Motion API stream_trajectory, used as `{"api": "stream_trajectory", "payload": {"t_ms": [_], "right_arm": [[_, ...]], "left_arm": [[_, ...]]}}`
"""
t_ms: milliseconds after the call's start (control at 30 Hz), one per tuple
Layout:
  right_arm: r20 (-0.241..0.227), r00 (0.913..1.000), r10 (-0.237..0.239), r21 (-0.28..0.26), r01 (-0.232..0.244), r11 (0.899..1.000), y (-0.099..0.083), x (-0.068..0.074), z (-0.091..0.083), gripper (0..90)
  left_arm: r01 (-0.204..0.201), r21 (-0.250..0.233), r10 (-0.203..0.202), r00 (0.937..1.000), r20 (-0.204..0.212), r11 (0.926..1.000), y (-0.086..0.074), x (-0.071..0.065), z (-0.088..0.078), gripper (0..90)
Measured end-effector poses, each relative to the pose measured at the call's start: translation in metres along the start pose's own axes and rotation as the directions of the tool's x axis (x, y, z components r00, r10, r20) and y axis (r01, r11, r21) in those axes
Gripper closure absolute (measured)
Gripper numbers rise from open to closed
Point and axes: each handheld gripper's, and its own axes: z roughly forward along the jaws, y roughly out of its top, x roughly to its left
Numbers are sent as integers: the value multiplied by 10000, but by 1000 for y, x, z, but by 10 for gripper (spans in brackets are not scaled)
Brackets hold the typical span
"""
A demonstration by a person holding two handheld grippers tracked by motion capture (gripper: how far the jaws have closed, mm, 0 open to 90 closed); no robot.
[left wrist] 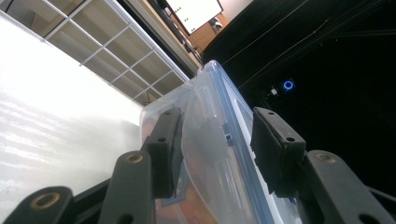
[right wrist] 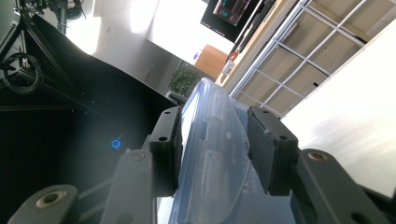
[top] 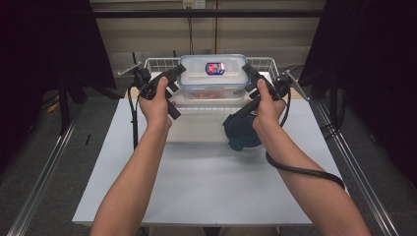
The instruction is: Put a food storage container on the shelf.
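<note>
A clear food container (top: 212, 78) with a blue-rimmed lid and a red-and-blue label sits at the far middle of the table, with something reddish inside. My left gripper (top: 178, 73) grips its left end and my right gripper (top: 248, 73) its right end. In the left gripper view the container (left wrist: 205, 163) fills the space between the pads of the left gripper (left wrist: 217, 126). In the right gripper view the lid's side flap (right wrist: 210, 163) is pinched between the pads of the right gripper (right wrist: 212, 126). I cannot tell whether the container rests on the board or hangs just above it.
A white board (top: 196, 128) lies under the container on the pale table (top: 206, 182). A dark teal round lid (top: 241, 133) lies beside the right hand. A white wire basket (top: 157, 64) stands behind the container at the table's far edge. Dark curtains flank both sides.
</note>
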Motion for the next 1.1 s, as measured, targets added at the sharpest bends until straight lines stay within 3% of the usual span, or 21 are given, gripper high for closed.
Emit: {"api": "stream_trajectory", "payload": {"t_ms": [167,200,467,600,900,967,1067,1100], "right_arm": [[66,10000,-17,-27,17,10000,2,-1,1,565],[89,9999,-54,-14,54,10000,1,-1,1,564],[220,9997,-43,-68,45,10000,2,-3,5,555],[262,9997,-24,-53,26,10000,2,-3,6,546],[416,9991,-124,-135,130,9998,1,-2,8,543],[449,9988,-177,-178,185,9997,0,-2,9,543],[414,9988,-246,-171,254,9995,0,-2,9,539],[424,9986,-305,-191,313,9993,0,-1,8,526]], "left_arm": [[61,-74,-61,10000,29,10000,-1,1,4,541],[-60,132,60,10000,-68,9999,0,2,4,541],[10,-35,-12,9992,-409,10000,0,0,10,539],[-90,-61,88,9996,-263,9999,0,3,12,537],[-201,61,204,9990,-395,9998,1,2,12,535],[-142,-171,135,9990,-416,9998,0,1,14,534],[-173,-146,168,9992,-371,9997,0,0,13,530],[-344,-4,343,9984,-449,9994,0,0,12,525]]}}
